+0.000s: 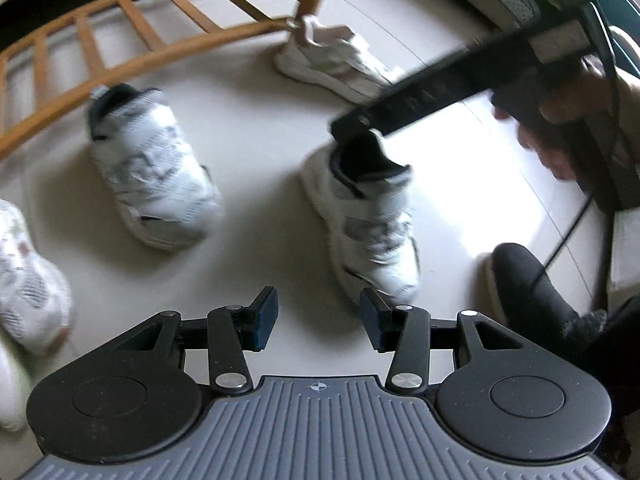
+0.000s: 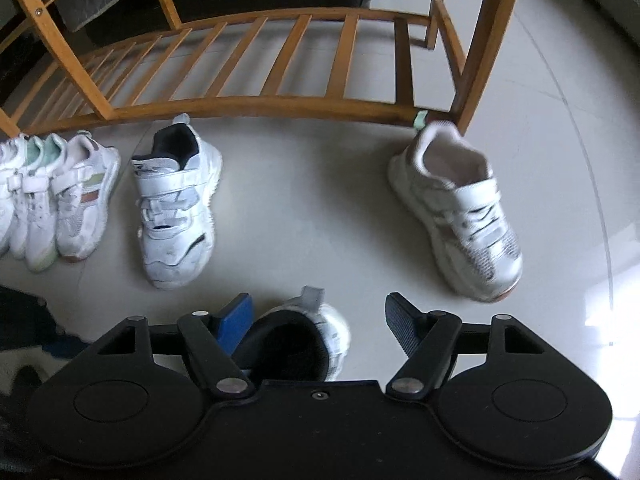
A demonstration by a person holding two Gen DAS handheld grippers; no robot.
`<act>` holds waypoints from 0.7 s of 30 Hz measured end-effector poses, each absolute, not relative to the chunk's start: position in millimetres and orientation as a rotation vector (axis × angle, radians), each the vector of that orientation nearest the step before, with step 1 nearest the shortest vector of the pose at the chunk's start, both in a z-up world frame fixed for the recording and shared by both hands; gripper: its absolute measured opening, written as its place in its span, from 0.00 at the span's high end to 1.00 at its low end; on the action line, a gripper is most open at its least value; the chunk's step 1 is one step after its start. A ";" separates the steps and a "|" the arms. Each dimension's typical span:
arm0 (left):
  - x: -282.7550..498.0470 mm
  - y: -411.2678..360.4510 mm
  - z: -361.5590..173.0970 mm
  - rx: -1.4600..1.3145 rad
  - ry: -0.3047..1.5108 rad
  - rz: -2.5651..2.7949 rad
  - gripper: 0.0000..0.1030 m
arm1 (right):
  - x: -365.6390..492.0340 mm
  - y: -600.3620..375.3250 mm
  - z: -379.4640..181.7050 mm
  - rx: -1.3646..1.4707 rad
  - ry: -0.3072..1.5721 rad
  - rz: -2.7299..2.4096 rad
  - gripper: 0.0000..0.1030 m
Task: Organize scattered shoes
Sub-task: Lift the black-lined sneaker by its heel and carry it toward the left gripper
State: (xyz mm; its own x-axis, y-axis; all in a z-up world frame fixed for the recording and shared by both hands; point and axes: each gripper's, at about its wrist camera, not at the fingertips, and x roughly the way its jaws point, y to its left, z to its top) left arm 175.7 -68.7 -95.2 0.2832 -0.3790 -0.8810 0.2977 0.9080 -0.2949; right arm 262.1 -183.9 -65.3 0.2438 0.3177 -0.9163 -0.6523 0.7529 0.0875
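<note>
Right tool [image 2: 318,320] astride shoe [image 2: 304,336]

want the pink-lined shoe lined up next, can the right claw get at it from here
Probably yes: the right claw is open, bare floor lies before the pink-lined shoe, though a black-lined shoe sits between its fingers.

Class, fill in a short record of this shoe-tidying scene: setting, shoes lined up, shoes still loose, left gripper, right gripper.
setting: pale tiled floor in front of a wooden rack
shoes lined up: row of white shoes at the left, side by side
shoes still loose: white shoe with dark lining near the row; white shoe by the rack leg; third shoe under the right gripper
left gripper: open, nothing between its fingers
right gripper: open, above the third shoe's heel
</note>
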 end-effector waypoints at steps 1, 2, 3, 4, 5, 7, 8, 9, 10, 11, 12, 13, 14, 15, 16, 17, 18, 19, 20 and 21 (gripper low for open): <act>175.4 -72.8 -96.2 -0.083 1.206 -0.471 0.55 | 262.3 -183.9 -66.6 -0.364 1.143 0.681 0.27; 175.5 -74.2 -96.3 -0.088 1.206 -0.478 0.55 | 262.4 -184.0 -68.3 -0.378 1.146 0.685 0.27; 176.7 -77.6 -97.6 -0.103 1.210 -0.493 0.55 | 262.6 -184.4 -70.0 -0.389 1.150 0.689 0.27; 177.9 -81.1 -99.0 -0.118 1.214 -0.508 0.55 | 262.7 -185.3 -71.6 -0.393 1.158 0.694 0.26; 179.1 -84.6 -100.3 -0.132 1.218 -0.523 0.55 | 262.9 -186.1 -73.1 -0.397 1.165 0.698 0.26; 181.8 -91.9 -103.6 -0.152 1.230 -0.546 0.55 | 263.6 -187.8 -76.2 -0.404 1.172 0.698 0.25; 183.2 -95.5 -105.2 -0.160 1.236 -0.556 0.55 | 264.3 -188.6 -77.2 -0.408 1.173 0.696 0.25; 184.5 -99.7 -106.8 -0.160 1.244 -0.562 0.55 | 265.0 -189.4 -78.1 -0.412 1.173 0.695 0.24; 186.0 -104.6 -110.1 -0.163 1.254 -0.565 0.55 | 265.9 -190.4 -78.7 -0.413 1.174 0.694 0.24; 187.0 -106.6 -112.1 -0.168 1.263 -0.563 0.55 | 266.7 -191.4 -79.2 -0.415 1.173 0.693 0.24; 188.1 -110.3 -116.4 -0.180 1.278 -0.557 0.55 | 267.3 -192.2 -79.3 -0.418 1.171 0.694 0.24; 189.0 -113.5 -120.0 -0.190 1.291 -0.552 0.54 | 267.6 -192.8 -79.3 -0.421 1.169 0.696 0.24; 189.0 -114.8 -120.6 -0.194 1.290 -0.553 0.54 | 268.1 -193.5 -79.5 -0.426 1.165 0.700 0.23; 188.9 -117.3 -120.7 -0.200 1.289 -0.558 0.54 | 268.1 -193.9 -79.8 -0.428 1.165 0.705 0.23; 189.1 -118.9 -120.5 -0.203 1.288 -0.558 0.54 | 267.8 -193.8 -80.3 -0.431 1.165 0.710 0.23; 189.3 -119.8 -120.1 -0.203 1.288 -0.555 0.54 | 267.3 -193.2 -81.0 -0.437 1.163 0.717 0.23; 189.2 -121.2 -119.6 -0.198 1.288 -0.548 0.54 | 266.7 -192.7 -81.7 -0.443 1.161 0.725 0.23; 187.8 -122.5 -118.3 -0.195 1.288 -0.533 0.54 | 266.1 -192.1 -82.2 -0.449 1.158 0.732 0.23; 187.2 -122.9 -117.8 -0.192 1.288 -0.531 0.54 | 265.8 -191.3 -82.4 -0.453 1.154 0.737 0.23; 185.5 -124.4 -116.9 -0.177 1.287 -0.527 0.54 | 265.9 -190.7 -82.5 -0.456 1.153 0.743 0.23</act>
State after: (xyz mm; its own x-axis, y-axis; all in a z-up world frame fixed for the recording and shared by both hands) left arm 185.5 -124.4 -116.9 0.1809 -0.4673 -0.8654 0.2739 0.8690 -0.4120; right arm 265.9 -190.7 -82.5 0.2116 0.2898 -0.9334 -0.7305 0.6814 0.0459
